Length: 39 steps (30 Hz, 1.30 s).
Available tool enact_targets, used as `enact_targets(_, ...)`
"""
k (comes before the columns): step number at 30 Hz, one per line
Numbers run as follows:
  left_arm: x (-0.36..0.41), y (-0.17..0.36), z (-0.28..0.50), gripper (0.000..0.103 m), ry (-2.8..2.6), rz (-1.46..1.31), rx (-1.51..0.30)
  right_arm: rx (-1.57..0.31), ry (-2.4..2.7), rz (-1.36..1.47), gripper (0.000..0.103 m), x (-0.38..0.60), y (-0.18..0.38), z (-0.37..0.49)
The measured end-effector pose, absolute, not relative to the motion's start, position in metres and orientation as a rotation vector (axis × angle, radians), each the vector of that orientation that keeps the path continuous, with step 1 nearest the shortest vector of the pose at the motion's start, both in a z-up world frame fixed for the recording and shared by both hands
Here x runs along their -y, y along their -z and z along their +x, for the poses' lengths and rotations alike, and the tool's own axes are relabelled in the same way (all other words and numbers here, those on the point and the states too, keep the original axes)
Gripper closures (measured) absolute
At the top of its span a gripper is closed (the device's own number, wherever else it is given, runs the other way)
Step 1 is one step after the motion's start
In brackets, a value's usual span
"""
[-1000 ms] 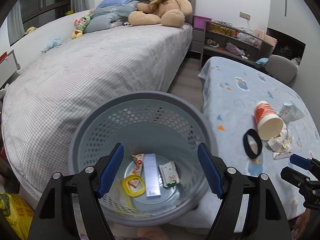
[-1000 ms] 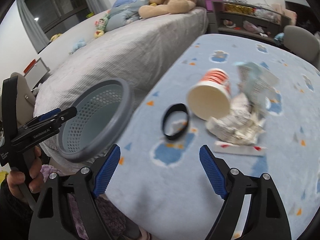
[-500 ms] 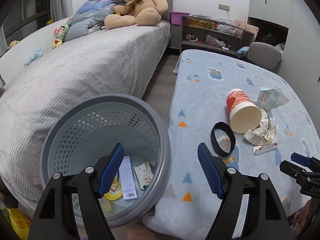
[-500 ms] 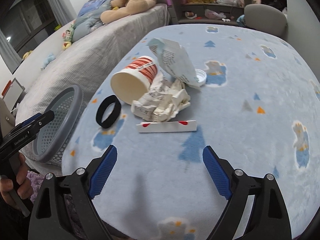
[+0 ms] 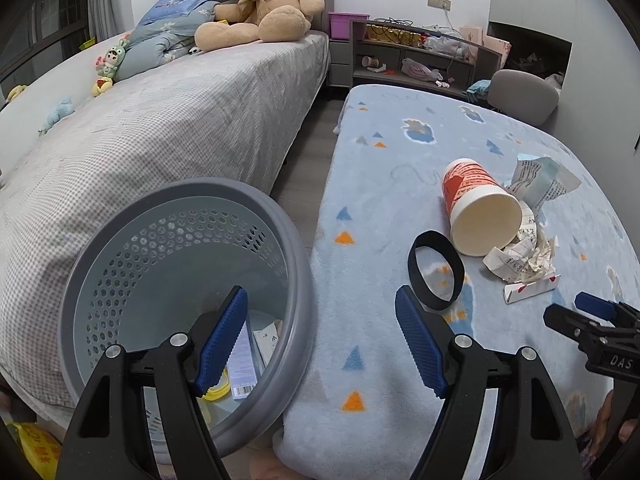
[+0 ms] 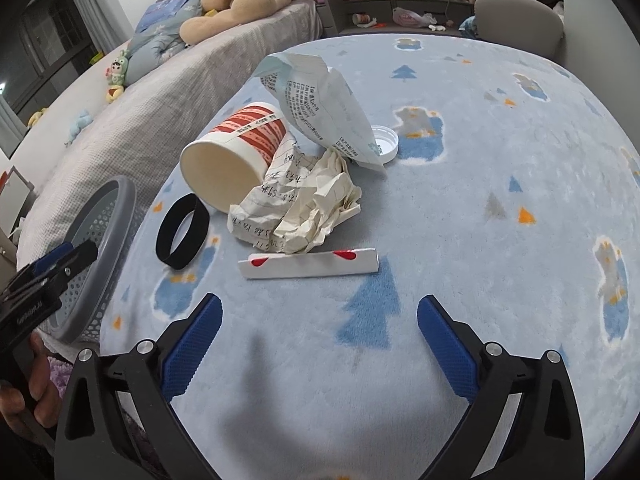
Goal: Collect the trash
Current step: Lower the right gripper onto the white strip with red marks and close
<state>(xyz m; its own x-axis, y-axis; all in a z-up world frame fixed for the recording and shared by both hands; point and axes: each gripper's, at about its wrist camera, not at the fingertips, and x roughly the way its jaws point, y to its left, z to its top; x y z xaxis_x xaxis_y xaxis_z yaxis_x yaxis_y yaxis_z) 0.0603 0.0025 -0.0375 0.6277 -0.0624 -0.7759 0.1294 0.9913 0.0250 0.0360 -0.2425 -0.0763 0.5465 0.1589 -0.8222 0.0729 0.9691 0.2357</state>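
Note:
On the blue blanket-covered table (image 6: 480, 220) lie a red-and-white paper cup (image 6: 236, 152) on its side, crumpled paper (image 6: 304, 204), a printed paper bag (image 6: 320, 104), a white lid (image 6: 386, 142), a white box with red hearts (image 6: 308, 264) and a black band (image 6: 182, 232). My right gripper (image 6: 318, 340) is open and empty, just in front of the white box. My left gripper (image 5: 320, 336) is open and empty over the rim of the grey basket (image 5: 292, 240), which holds several pieces of trash. The cup (image 5: 476, 204) and the band (image 5: 436, 276) also show in the left wrist view.
A grey bed (image 5: 180, 120) with a teddy bear (image 5: 264, 4) and soft toys stands left of the table. A shelf unit (image 5: 420, 56) and a grey chair (image 5: 524, 96) are at the far end. A yellow bag (image 5: 36, 452) lies low on the left.
My left gripper has swung right, from over the basket's middle to its right rim. My right gripper has moved right and closer, so the trash pile now sits centred ahead of it.

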Motion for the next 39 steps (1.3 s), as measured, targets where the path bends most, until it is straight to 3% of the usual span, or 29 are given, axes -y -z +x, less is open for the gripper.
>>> enact_targets(36,-0.003,0.045,0.064,0.030,0.129,0.048,-0.905,-1.014,0.093,0.066,0.006,0.206,0.091,0.070)
enact_targets(37,-0.002,0.045,0.064,0.030,0.128,0.049,-0.905,-1.008,0.088,0.062,0.007,0.205,0.090,0.069)
enact_targets(39,-0.002,0.045,0.064,0.030,0.129,0.048,-0.908,-0.995,0.081,0.052,0.017,0.204,0.089,0.066)
